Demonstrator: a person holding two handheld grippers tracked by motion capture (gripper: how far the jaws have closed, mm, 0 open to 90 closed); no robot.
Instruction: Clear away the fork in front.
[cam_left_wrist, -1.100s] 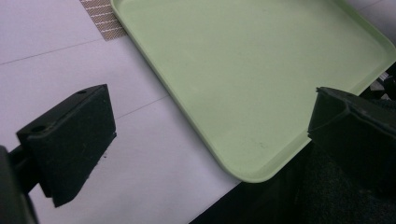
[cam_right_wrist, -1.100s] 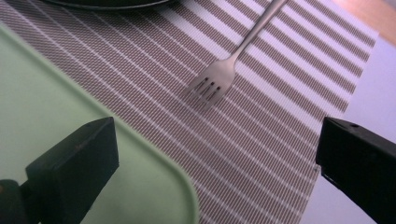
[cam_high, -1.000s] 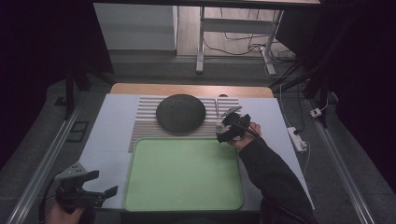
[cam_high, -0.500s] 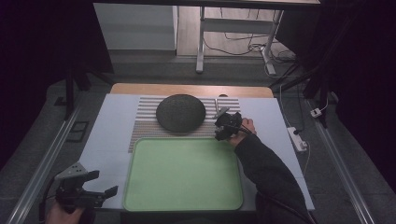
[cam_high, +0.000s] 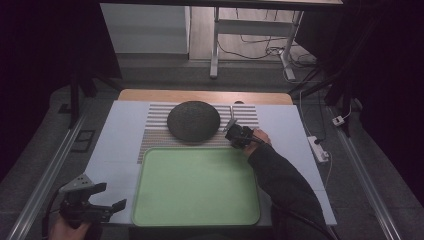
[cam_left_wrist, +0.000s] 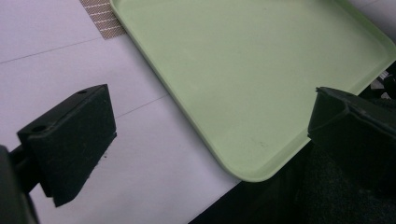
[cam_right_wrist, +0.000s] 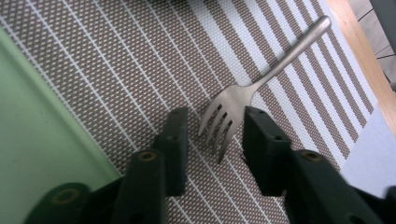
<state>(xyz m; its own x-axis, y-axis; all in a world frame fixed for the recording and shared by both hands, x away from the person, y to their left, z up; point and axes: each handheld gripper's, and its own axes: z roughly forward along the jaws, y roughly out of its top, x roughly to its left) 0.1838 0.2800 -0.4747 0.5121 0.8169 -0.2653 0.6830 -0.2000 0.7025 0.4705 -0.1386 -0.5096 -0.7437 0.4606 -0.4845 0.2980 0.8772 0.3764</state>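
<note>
Low in the right gripper view, the right gripper has just been closing, fingers spread around the fork tines, not yet pinching. The fork lies mid-frame on the striped mat: light, stiff, slippery metal, lying flat; the neck suits gripping better. The left gripper is spread, empty.

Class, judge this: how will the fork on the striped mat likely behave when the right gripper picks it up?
The fork looks like metal, so probably stiff. It lies flat on the mat, so it seems unlikely to roll. Gripped at the tines by the right gripper, the long handle may droop or pivot.
</note>
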